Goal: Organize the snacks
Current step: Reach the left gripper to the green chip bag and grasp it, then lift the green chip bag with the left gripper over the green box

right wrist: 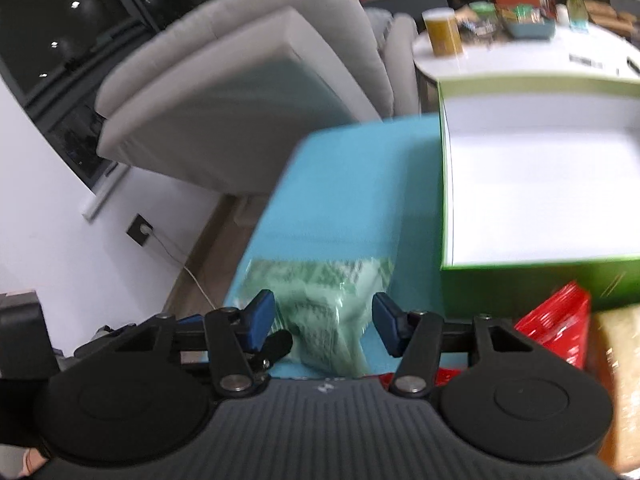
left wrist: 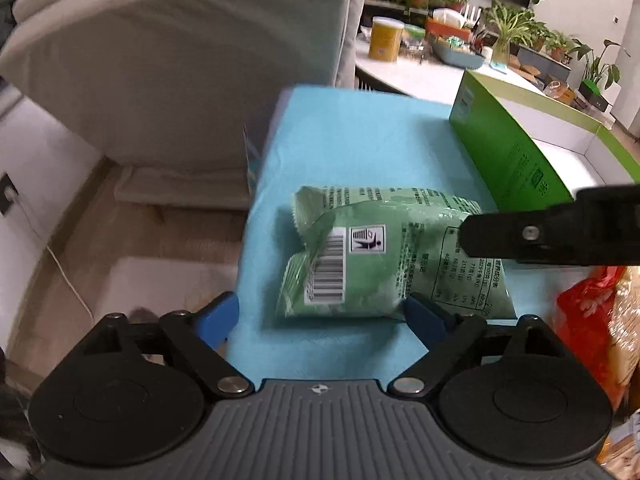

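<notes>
Nearest to me, my left claw (left wrist: 320,316) is spread wide over the blue counter (left wrist: 360,148), its blue fingertips (left wrist: 222,316) straddling the near end of the green snack packet (left wrist: 384,256) without pinching it — one tip hangs off the counter's left edge, the other sits just at the packet's lower corner. My right claw (right wrist: 324,322) is likewise released, jaws apart above the same packet (right wrist: 320,304), which lies flat on the counter, barcode side up.

From the left wrist I see the black arm of the right claw (left wrist: 552,232) cutting in from the right across the packet's far corner. To the right of the packet sit a red wrapper (left wrist: 580,320) and something orange beside it, crowding that side.

Just beyond stands the open green box (left wrist: 508,160), white inside. The right wrist view, though blurred, looks straight into its interior (right wrist: 540,184); the left view shows mostly its printed side wall.

Farther back are grey sofa cushions (left wrist: 200,60) on the left, then a white round table (right wrist: 520,56) with a yellow canister (left wrist: 386,38) and potted plants (left wrist: 516,24).
</notes>
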{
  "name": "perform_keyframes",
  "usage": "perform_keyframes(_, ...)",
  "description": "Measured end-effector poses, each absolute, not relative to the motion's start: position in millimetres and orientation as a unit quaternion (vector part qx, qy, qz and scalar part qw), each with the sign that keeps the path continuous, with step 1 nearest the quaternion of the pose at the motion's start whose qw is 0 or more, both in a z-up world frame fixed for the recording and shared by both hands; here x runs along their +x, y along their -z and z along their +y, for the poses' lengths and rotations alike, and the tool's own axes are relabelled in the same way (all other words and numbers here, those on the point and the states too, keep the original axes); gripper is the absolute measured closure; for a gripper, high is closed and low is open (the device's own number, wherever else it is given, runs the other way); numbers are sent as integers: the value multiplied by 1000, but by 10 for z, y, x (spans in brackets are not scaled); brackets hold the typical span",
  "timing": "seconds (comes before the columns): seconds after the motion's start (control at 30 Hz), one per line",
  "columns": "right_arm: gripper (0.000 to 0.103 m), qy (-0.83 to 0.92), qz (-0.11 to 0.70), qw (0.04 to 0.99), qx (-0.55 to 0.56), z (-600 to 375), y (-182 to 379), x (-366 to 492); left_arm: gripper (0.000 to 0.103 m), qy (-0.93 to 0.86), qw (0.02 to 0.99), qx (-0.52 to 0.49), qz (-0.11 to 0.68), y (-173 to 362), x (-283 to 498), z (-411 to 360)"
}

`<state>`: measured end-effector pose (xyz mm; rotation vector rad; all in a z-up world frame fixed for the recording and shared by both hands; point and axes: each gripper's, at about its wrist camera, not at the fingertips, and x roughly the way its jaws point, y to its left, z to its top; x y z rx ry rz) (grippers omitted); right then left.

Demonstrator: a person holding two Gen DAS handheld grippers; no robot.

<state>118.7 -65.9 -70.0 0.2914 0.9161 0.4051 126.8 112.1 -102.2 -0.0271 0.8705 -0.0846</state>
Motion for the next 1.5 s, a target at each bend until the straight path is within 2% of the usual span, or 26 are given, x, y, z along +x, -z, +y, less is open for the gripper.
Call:
perform_keyframes(0.17,37,-178,446,865,147,-669,720,1221,15,67,911,-38,405,859,1154,1188)
perform_keyframes(0.23,37,-176,446,866,145,-652,724,1248,11,68,918,-39,389,777,1139,1243)
perform_keyframes(0.43,36,-162,466,854,166,-591,785,1425,10,89,920,-30,381,748,1391,1244)
perform_keyframes(0.53,31,-155,467,855,166,-578,783,1457,10,105,916,-19,388,821,1490,1208)
perform_keyframes(0.6,23,-150,475,851,166,-570,787,1475,10,128,909,-25,396,880,1516,1216)
perform_keyframes(0.73,23,-162,490,838,177,-551,804,1496,10,141,906,-20,398,955,1527,1195)
perform_keyframes(0.97,23,-188,510,822,170,-464,937,1621,28,159,901,-23,402,1049,1555,1147)
perform_keyframes(1.07,37,-197,500,829,152,-450,918,1604,37,154,906,-20,395,1016,1499,1136)
perform_keyframes(1.13,40,-204,489,836,142,-461,861,1540,41,157,909,-27,386,937,1430,1157)
perform_keyframes(1.5,42,-233,396,880,121,-761,267,1112,41,169,936,3,310,227,1072,847)
